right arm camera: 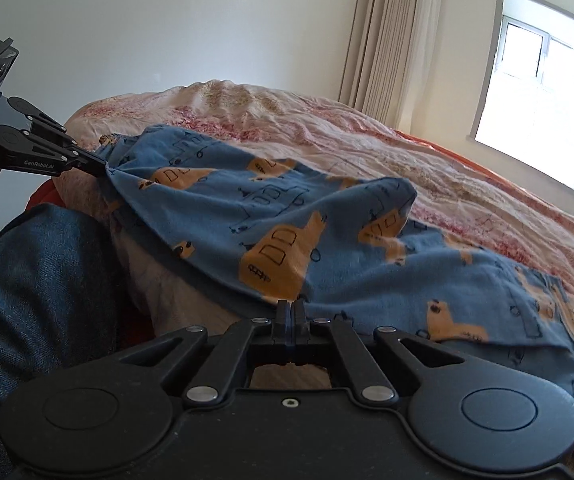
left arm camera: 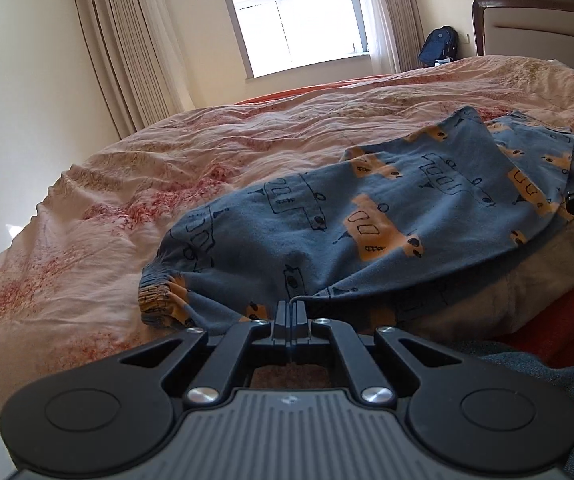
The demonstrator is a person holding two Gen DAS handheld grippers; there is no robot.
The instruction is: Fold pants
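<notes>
Both tools pinch the pants' near edge

My left tool (left arm camera: 291, 305) and right tool (right arm camera: 291, 303) are clenched on the pants (left arm camera: 367, 216), which lie ahead on the bed (left arm camera: 167, 152); uneven pulling may slip fabric from either thin pinch, skewing the fold.

Soft blue cotton pants (left arm camera: 387, 216) printed with orange and outlined vehicles lie on a crumpled pink bedspread (left arm camera: 167, 168) mottled red, near its edge.
</notes>
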